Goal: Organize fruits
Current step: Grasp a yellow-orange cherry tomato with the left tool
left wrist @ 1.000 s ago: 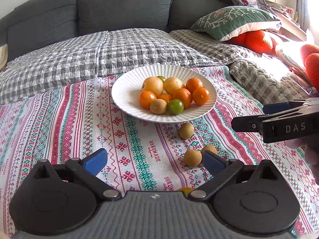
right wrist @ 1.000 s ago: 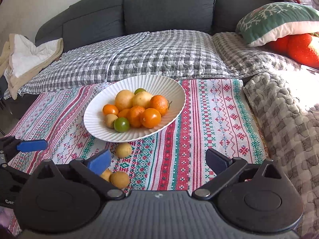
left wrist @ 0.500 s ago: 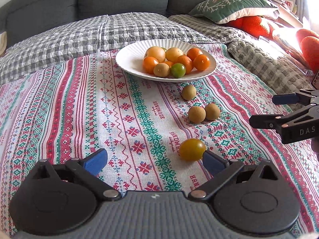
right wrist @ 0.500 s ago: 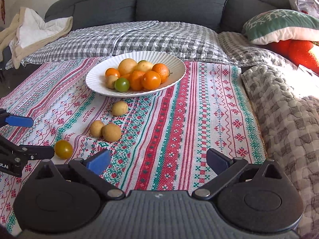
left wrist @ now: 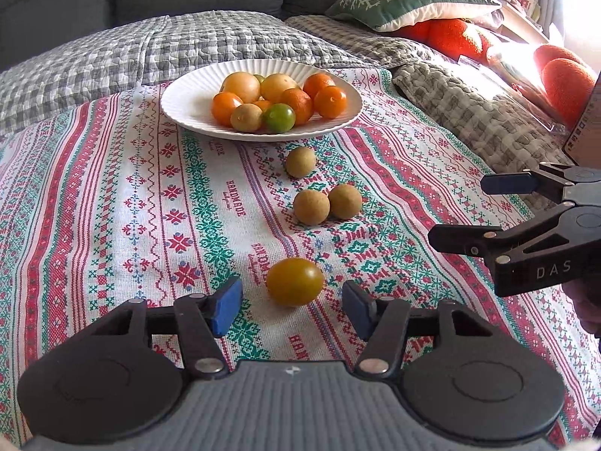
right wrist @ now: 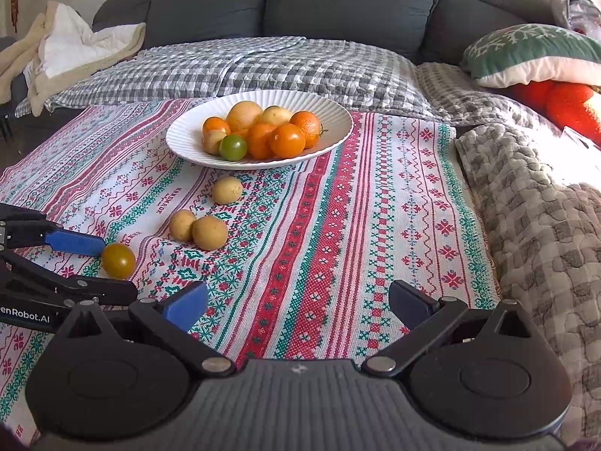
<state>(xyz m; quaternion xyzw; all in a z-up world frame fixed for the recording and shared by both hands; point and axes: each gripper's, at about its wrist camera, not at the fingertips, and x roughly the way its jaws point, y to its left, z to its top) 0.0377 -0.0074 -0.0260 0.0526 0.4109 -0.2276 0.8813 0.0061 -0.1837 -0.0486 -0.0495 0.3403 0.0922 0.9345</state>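
A white ribbed plate (left wrist: 180, 109) (right wrist: 338, 112) holds several orange, yellow and green fruits. On the patterned cloth in front of it lie three small tan fruits (left wrist: 311, 206) (right wrist: 209, 232). A yellow-orange tomato (left wrist: 295, 281) (right wrist: 118, 261) lies nearest. My left gripper (left wrist: 293, 306) (right wrist: 90, 263) is open, its blue pads on either side of the tomato and just short of it, with a gap on both sides. My right gripper (right wrist: 298, 302) (left wrist: 465, 212) is open and empty, hovering over the cloth to the right of the loose fruits.
The patterned cloth (right wrist: 375, 206) covers a cushioned surface with grey checked quilts (right wrist: 263, 64) behind and to the right. A green pillow (right wrist: 533, 52) and orange plush items (left wrist: 563, 75) lie at the right. A beige blanket (right wrist: 56, 56) lies at the far left.
The left gripper has pulled back from the plate, lowered and lined up on the yellow-orange tomato, its jaws narrowing. The right gripper has also drawn back from the plate.
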